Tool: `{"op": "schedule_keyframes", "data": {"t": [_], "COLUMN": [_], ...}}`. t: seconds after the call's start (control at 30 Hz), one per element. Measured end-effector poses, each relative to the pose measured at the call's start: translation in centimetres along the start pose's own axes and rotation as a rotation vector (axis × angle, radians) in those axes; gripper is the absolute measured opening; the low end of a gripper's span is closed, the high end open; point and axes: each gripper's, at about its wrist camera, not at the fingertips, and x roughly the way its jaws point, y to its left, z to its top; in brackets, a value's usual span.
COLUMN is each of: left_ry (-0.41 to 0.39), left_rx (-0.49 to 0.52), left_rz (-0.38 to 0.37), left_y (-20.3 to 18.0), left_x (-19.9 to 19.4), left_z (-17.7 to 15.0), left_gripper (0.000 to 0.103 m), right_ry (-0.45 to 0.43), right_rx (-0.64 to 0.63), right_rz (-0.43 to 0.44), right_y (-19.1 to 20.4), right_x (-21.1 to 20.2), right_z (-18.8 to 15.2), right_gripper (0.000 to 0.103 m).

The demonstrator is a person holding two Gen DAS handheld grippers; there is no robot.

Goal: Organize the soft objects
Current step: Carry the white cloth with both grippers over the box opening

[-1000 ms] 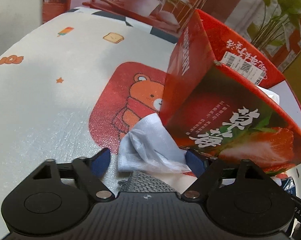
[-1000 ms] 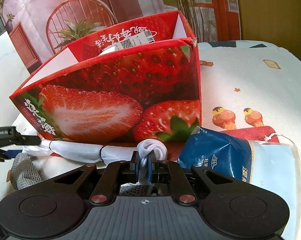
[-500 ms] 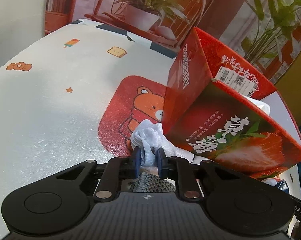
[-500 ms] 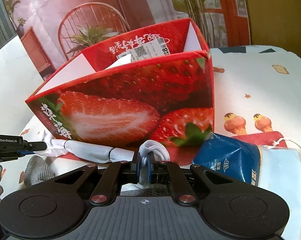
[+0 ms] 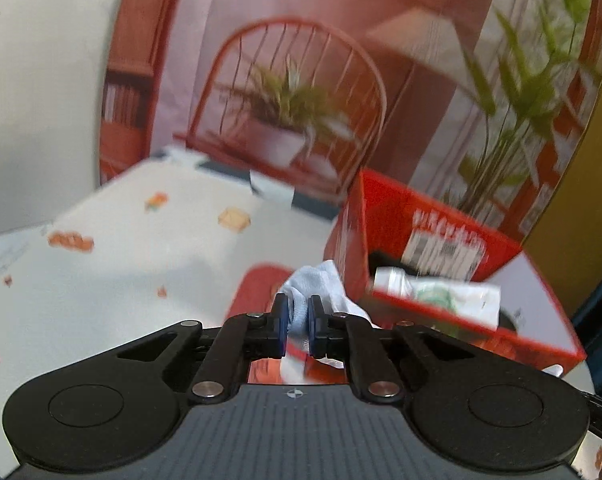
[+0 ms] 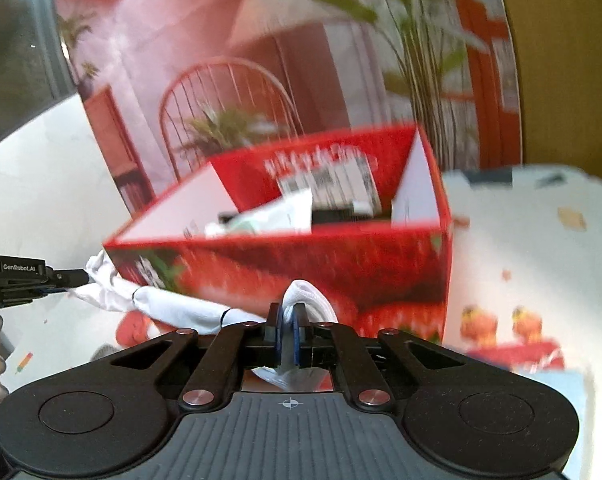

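I have both tongs clamped on one white cloth [image 6: 173, 308], an end each, so it hangs stretched between them instead of bunching. The left gripper [image 5: 295, 322] pinches a crumpled end; the right gripper [image 6: 288, 338] bites a folded loop. The cloth runs along the near wall of the strawberry box [image 6: 381, 276], from about nine o'clock to six in the right view. It looks thin, wrinkled and limp, with dark bands. My guess: it goes into the open box.
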Motion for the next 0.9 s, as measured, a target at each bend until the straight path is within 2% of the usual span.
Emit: {"op": "schedule_keyframes", "data": {"t": [0.27, 0.43, 0.67, 0.9], "left_ry": [-0.111, -0.132, -0.074, 0.065], "left_rx": [0.047, 0.094, 0.179, 0.249], "left_rz": [-0.043, -0.094, -0.16, -0.183], "left_y": [-2.1, -4.1, -7.1, -8.6], "left_x": [-2.0, -1.7, 1.1, 4.9], "left_z": [2.6, 3.8, 3.7, 2.7], "left_gripper": [0.011, 0.01, 0.011, 0.011], "right_ry": [-0.152, -0.209, -0.219, -0.13], "right_rx": [-0.05, -0.071, -0.075, -0.083], "right_rz": [0.011, -0.013, -0.074, -0.103], "right_y": [0.5, 0.2, -1.0, -2.0], "right_x": [-2.8, -3.2, -2.8, -0.7], "right_z": [3.1, 5.6, 8.2, 8.8], "right_gripper": [0.004, 0.004, 0.004, 0.004]}}
